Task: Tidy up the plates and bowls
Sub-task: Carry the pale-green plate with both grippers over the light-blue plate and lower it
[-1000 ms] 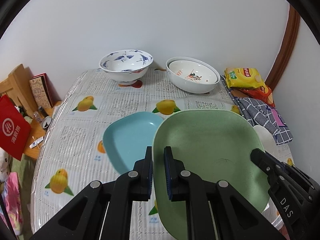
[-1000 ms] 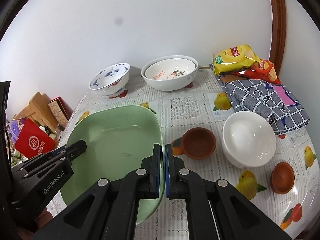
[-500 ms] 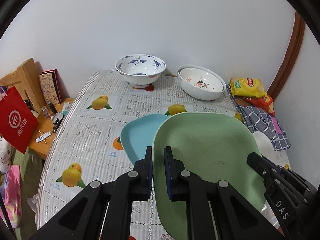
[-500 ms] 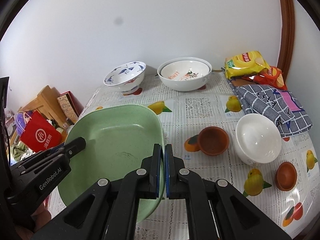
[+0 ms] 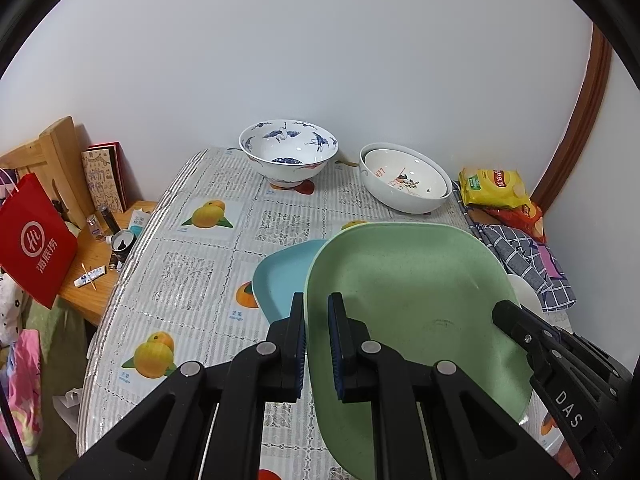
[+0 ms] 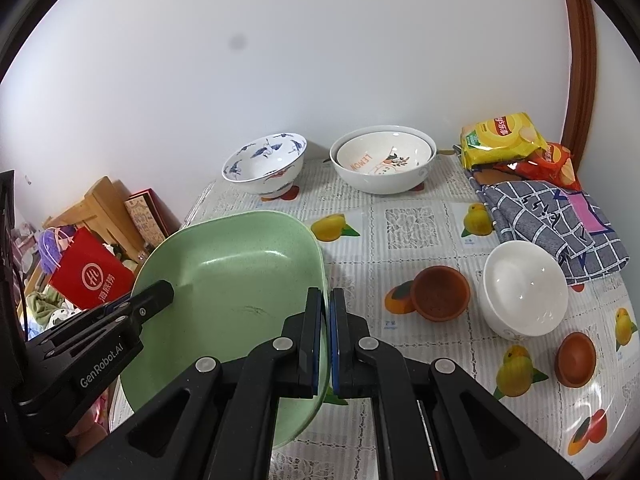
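Observation:
Both grippers hold a large green plate [image 5: 416,320] above the table. My left gripper [image 5: 317,320] is shut on its left rim. My right gripper [image 6: 325,312] is shut on its right rim, where the green plate [image 6: 240,280] fills the left of that view. A blue plate [image 5: 284,276] lies on the table, partly hidden under the green one. At the back stand a blue-patterned bowl [image 5: 289,156] and two nested white bowls [image 5: 406,178]. A white bowl [image 6: 524,288] and two small brown bowls [image 6: 440,294] [image 6: 576,358] sit to the right.
Chip bags [image 6: 504,140] and a checked cloth [image 6: 552,224] lie at the back right by the wall. A low wooden side table [image 5: 100,256] with a red bag [image 5: 34,240] and small items stands beside the table's left edge. The white wall is just behind the bowls.
Both grippers have lifted the green plate higher and drawn back from the wall. The bowls and table now look farther away. Both grips are unchanged.

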`<state>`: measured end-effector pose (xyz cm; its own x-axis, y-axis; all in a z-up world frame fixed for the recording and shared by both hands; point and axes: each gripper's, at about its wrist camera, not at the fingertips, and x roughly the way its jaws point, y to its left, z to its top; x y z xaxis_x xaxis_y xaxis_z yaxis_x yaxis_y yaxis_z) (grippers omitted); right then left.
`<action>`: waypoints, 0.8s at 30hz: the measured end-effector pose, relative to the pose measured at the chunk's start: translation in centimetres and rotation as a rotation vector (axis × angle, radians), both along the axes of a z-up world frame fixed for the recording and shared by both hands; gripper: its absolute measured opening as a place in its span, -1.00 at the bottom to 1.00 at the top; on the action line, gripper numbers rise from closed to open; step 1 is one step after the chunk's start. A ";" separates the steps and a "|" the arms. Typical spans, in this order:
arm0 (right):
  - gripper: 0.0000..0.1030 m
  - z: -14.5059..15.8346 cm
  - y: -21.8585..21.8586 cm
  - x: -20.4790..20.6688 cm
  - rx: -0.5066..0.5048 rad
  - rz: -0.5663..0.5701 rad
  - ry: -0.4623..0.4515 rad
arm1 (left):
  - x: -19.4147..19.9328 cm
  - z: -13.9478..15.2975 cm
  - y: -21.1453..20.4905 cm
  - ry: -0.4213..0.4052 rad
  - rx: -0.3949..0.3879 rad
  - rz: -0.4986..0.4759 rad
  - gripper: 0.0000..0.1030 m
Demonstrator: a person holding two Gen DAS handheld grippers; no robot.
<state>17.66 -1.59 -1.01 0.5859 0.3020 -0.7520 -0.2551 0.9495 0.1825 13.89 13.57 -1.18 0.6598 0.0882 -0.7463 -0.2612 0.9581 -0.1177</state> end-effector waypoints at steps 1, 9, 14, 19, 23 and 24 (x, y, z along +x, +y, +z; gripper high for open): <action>-0.92 0.0 0.1 0.1 -0.001 0.002 0.001 | 0.0 0.0 0.1 -0.002 -0.001 0.002 -0.79; -0.92 -0.4 1.0 0.6 -0.007 0.009 0.008 | 0.3 -0.3 1.0 0.004 -0.014 0.013 -0.79; -0.91 -1.1 1.6 1.1 -0.011 0.019 0.020 | 0.6 -0.8 1.8 0.012 -0.015 0.024 -0.79; -0.91 -2.6 2.6 1.9 -0.007 0.030 0.050 | 1.0 -1.7 2.8 0.028 -0.016 0.039 -0.79; -0.91 -3.8 3.4 2.4 -0.008 0.041 0.071 | 1.3 -2.4 3.5 0.043 -0.013 0.054 -0.79; -0.91 -3.9 3.5 2.5 -0.009 0.043 0.072 | 1.4 -2.7 3.7 0.048 -0.014 0.057 -0.79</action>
